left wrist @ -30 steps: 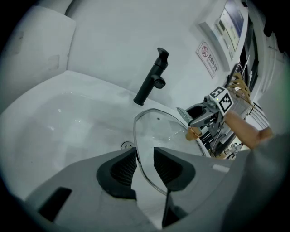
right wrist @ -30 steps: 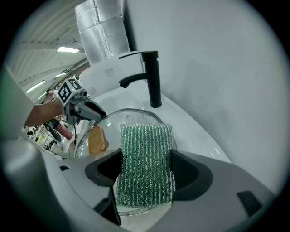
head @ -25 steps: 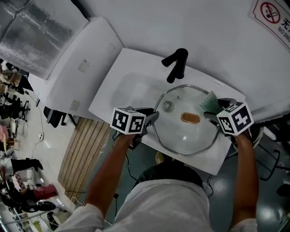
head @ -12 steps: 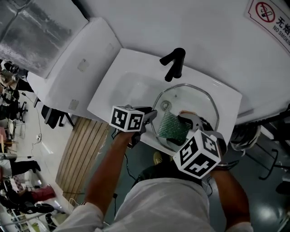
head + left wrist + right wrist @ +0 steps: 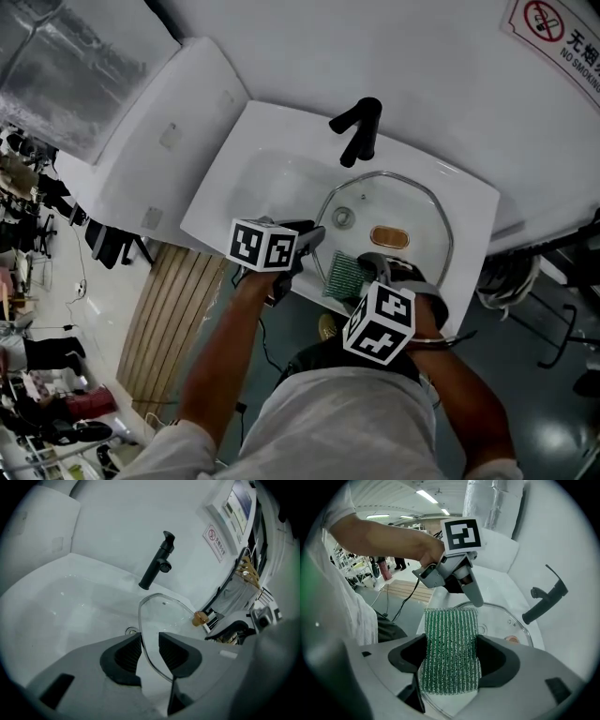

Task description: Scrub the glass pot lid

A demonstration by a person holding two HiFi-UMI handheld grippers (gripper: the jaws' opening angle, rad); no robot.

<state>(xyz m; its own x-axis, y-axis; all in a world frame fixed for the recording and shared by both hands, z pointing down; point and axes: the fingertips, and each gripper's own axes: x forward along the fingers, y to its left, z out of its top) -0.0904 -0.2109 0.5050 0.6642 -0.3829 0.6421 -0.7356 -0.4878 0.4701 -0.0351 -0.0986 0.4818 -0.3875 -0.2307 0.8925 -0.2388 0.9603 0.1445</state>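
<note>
A white sink point(image 5: 225, 192) sits against the wall with a black faucet point(image 5: 359, 129) at its back edge. The glass pot lid point(image 5: 417, 211) lies inside the basin and fills its right part. The lid's far rim comes close under the faucet and its right rim runs near the basin wall, so there is little spare room on those sides. The left part of the basin is bare white, with the drain point(image 5: 131, 631) showing just beside the lid's left rim. The lid's brown knob point(image 5: 391, 237) sits near its middle.

The left hand-held gripper point(image 5: 317, 239) reaches in over the sink's near rim. In the left gripper view its jaws pinch the lid's metal-edged rim, which passes between the two ribbed pads point(image 5: 127, 652). The lid rises tilted from there toward the faucet.

The right hand-held gripper point(image 5: 361, 277) points steeply down at the lid's near-left edge, just beside the left one (the two almost crowd each other there). Its jaws are pressed onto a green scrub pad point(image 5: 451, 648), held by its sides, with most of its length sticking out ahead of the jaws over the glass. The pad's far edge lies just under the left gripper's fingertip.
</note>
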